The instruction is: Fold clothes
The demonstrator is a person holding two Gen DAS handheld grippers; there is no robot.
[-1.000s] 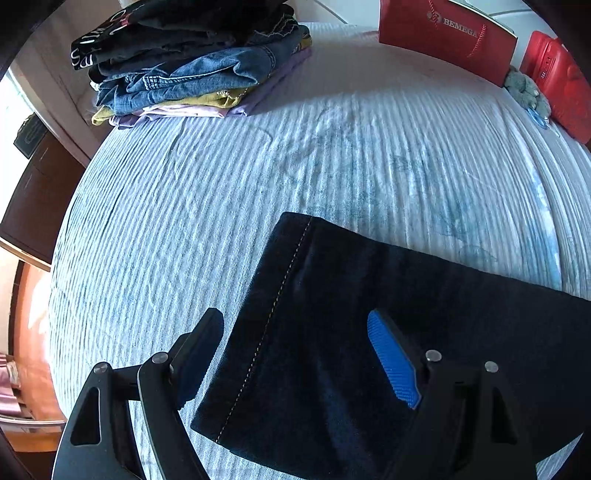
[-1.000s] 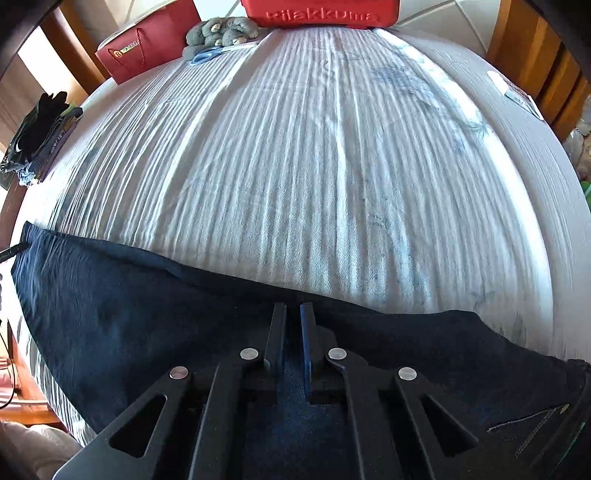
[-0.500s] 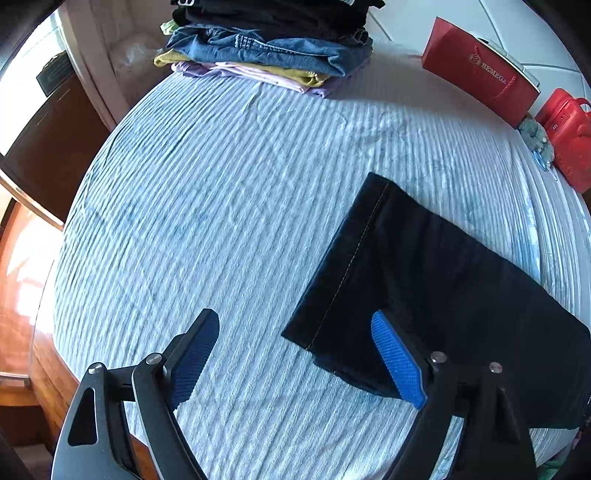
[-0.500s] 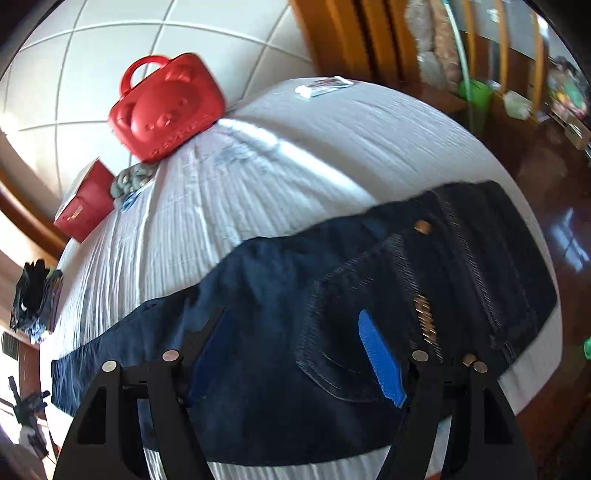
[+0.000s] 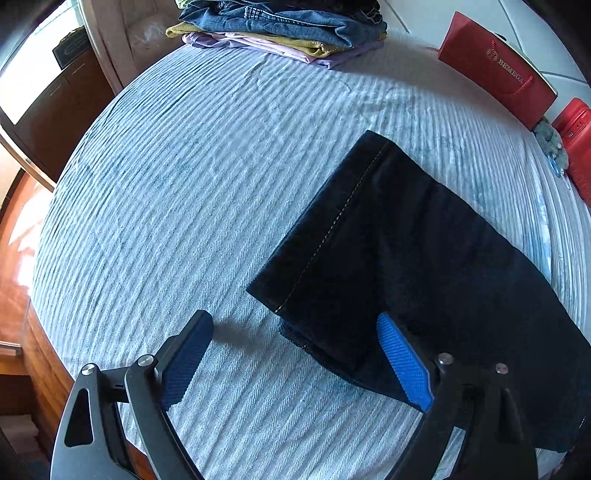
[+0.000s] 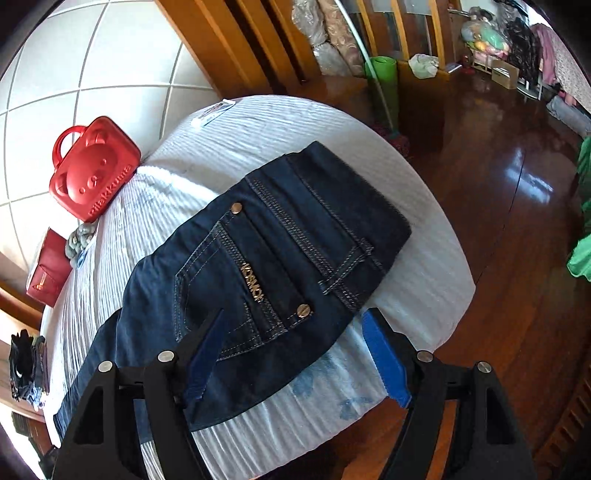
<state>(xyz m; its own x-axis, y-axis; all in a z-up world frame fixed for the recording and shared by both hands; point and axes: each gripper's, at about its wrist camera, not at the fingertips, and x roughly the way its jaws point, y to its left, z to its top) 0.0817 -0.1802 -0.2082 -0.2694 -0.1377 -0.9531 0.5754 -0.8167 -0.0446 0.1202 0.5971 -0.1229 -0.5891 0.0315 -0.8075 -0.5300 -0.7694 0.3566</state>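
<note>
Dark blue jeans (image 5: 406,240) lie flat, folded lengthwise, on the striped pale blue bed sheet (image 5: 184,184). My left gripper (image 5: 293,325) hovers over the near corner of the leg hem, jaws wide and still opening, nothing pressed between the blue pads. In the right wrist view the waistband and back pocket of the jeans (image 6: 258,240) lie near the bed's end. My right gripper (image 6: 295,314) hangs above the pocket's lower edge. Its jaws are opening and straddle the fabric without touching it.
Folded clothes are stacked (image 5: 280,26) at the bed's far corner. A red paper bag (image 5: 495,70), a grey plush toy (image 6: 79,240) and a red bear-shaped case (image 6: 92,170) line the tiled wall. Polished wooden floor (image 6: 498,221) surrounds the bed, with a green roll (image 6: 384,85) beyond.
My right gripper went from shut at the jeans' long edge to open, rolled, and swung over to the waistband end. The left gripper drifted back off the leg toward the hem's near corner.
</note>
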